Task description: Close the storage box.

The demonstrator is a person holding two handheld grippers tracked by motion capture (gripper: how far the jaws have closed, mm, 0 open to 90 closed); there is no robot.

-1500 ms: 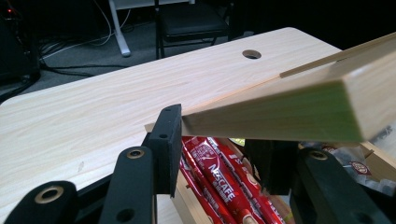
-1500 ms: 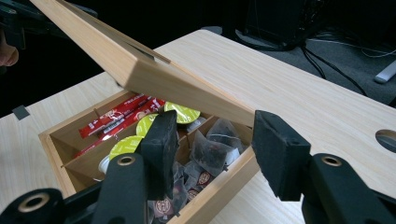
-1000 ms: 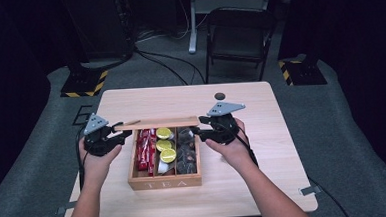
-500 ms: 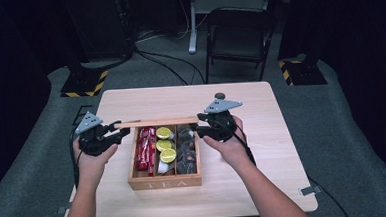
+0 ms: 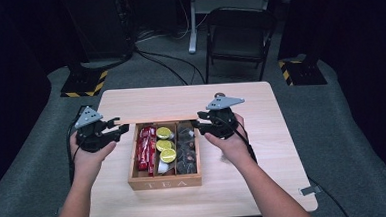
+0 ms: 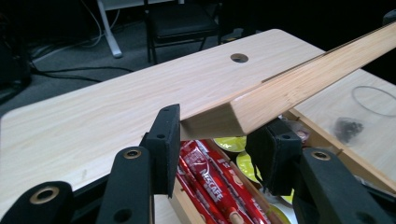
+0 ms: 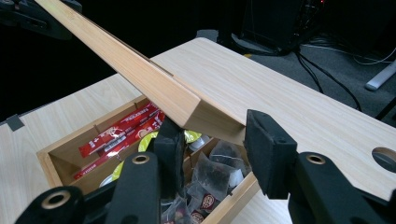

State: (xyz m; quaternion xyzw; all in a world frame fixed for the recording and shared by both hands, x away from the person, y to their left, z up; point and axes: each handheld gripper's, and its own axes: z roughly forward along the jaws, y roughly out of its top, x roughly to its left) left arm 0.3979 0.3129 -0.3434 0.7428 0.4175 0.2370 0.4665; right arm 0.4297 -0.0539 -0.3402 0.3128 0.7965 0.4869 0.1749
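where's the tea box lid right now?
In the high view the wooden lid is lifted edge-on over the far rim of the open tea box, spanning between the left gripper and the right gripper, one at each end.

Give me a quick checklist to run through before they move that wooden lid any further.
1. Left gripper clamped on the long wooden lid: ok.
2. Right gripper, jaws just been closing, lid corner between them, pads seem to meet it: ok.
3. Lid level between both grippers: ok.
4. Lid raised clear of the open wooden tea box: ok.
5. Bare space on the light wooden table for setting it down: ok.
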